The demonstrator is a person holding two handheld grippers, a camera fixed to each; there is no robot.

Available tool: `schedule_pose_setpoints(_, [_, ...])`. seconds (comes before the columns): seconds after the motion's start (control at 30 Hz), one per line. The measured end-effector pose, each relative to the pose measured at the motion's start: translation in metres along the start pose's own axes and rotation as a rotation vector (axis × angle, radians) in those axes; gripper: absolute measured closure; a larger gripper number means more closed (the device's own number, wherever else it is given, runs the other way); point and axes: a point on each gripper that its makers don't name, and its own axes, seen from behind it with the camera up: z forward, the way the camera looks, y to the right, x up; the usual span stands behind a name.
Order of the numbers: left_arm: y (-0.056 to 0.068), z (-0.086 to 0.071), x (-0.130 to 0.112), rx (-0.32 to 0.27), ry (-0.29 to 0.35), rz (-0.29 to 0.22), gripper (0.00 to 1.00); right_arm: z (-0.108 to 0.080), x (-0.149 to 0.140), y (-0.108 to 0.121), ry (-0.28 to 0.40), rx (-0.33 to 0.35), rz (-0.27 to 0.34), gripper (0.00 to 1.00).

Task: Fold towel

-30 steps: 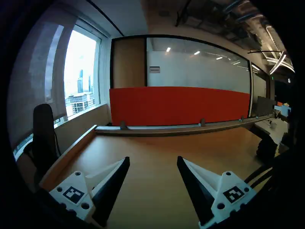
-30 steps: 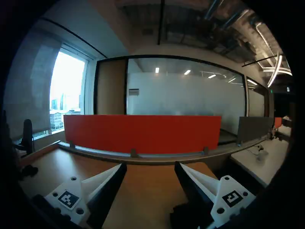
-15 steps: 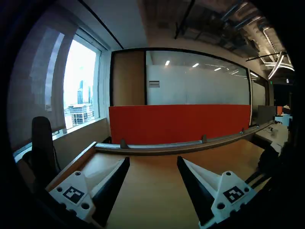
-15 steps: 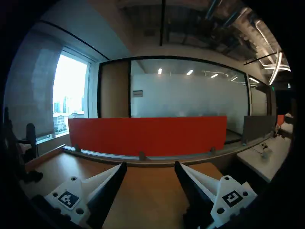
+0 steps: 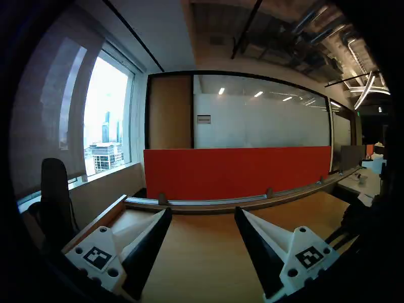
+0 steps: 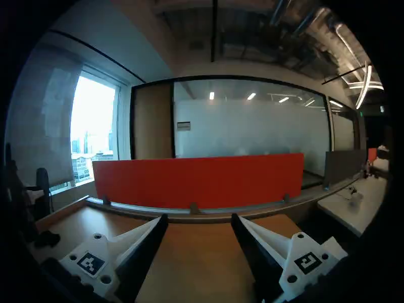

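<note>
Two grippers held open over a brown desk

The left gripper [image 5: 202, 211] points out across a smooth brown wooden desk [image 5: 202, 267], and its two fingers [image 5: 146, 242] are spread wide apart. They are white on the outside and black on the inside, and each has a small black and white square mark [image 5: 97, 257] near its base. The right gripper [image 6: 199, 217] looks the same, with its fingers [image 6: 252, 247] spread just as wide above the desk [image 6: 197, 267]. Both grippers face a long red board [image 5: 237, 171] that stands up along the far edge of the desk.
</note>
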Motion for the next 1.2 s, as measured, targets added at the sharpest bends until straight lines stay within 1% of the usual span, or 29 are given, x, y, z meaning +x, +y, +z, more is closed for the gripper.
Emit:
schedule_pose_setpoints(0.33, [0.005,-0.004,-0.006,-0.012,0.008,-0.021,0.08,-0.003,0.002,-0.009,0.009,-0.007,-0.006,0.03])
schedule_pose_setpoints(0.63, [0.01,-0.006,-0.023,-0.028,0.02,-0.028,0.08,-0.003,-0.011,-0.015,0.032,-0.018,-0.015,0.03])
schedule_pose_setpoints(0.83, [0.01,-0.007,-0.045,-0.026,0.025,-0.023,0.08,-0.001,-0.031,-0.012,0.041,-0.033,-0.019,0.03])
schedule_pose_setpoints(1.2, [0.011,-0.001,-0.099,-0.014,0.03,-0.006,0.08,0.001,-0.068,-0.001,0.064,-0.093,-0.029,0.03])
